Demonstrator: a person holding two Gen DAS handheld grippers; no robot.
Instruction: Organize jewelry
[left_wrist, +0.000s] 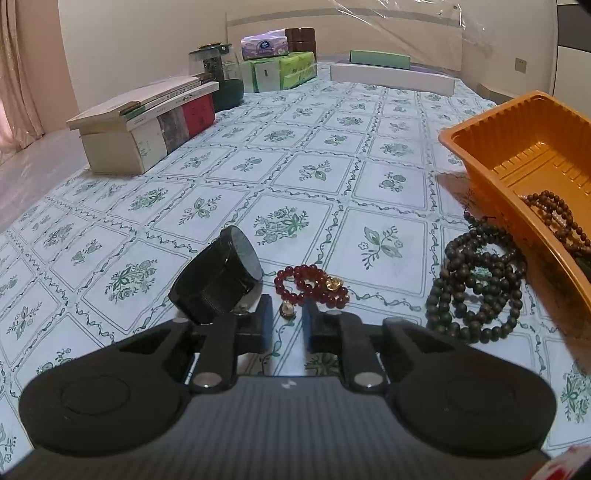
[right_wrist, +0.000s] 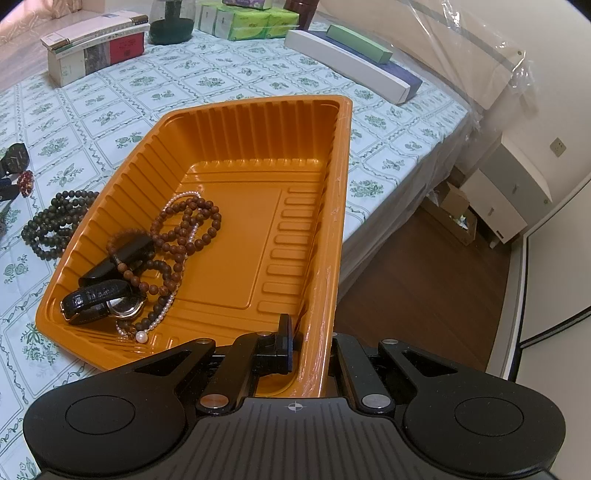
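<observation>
In the left wrist view, a black wristwatch with a round dark face (left_wrist: 218, 277) lies low and left of centre on the green-flowered white tablecloth (left_wrist: 314, 140), just beside the left finger of the left gripper (left_wrist: 287, 325). Just right of it, at lower centre, is the red bead bracelet with a gold charm (left_wrist: 312, 286). It lies directly ahead of the fingertips, its long axis running across the frame, left to right. A small round gold pendant (left_wrist: 288, 309) at its near end sits in the narrow gap between the blue pads (left_wrist: 266, 321). The fingers are drawn close together around the pendant, but whether the pads actually press on it I cannot tell from this angle. The left hand is plainly the nearer one to this bracelet. Further right, a coiled string of dark green-brown beads (left_wrist: 476, 291) lies on the cloth against the wall of the orange ribbed plastic tray (left_wrist: 480, 162).

In the right wrist view, the tray holds, in its lower-left part, a black leather-strapped watch (right_wrist: 99, 301), strands of brown wooden beads (right_wrist: 184, 229) and a thin pearl strand (right_wrist: 159, 319). The rest of the tray floor is bare. The right gripper (right_wrist: 310, 343), at lower centre, is pinched shut on the tray's near right wall, one finger inside and one outside.
</observation>
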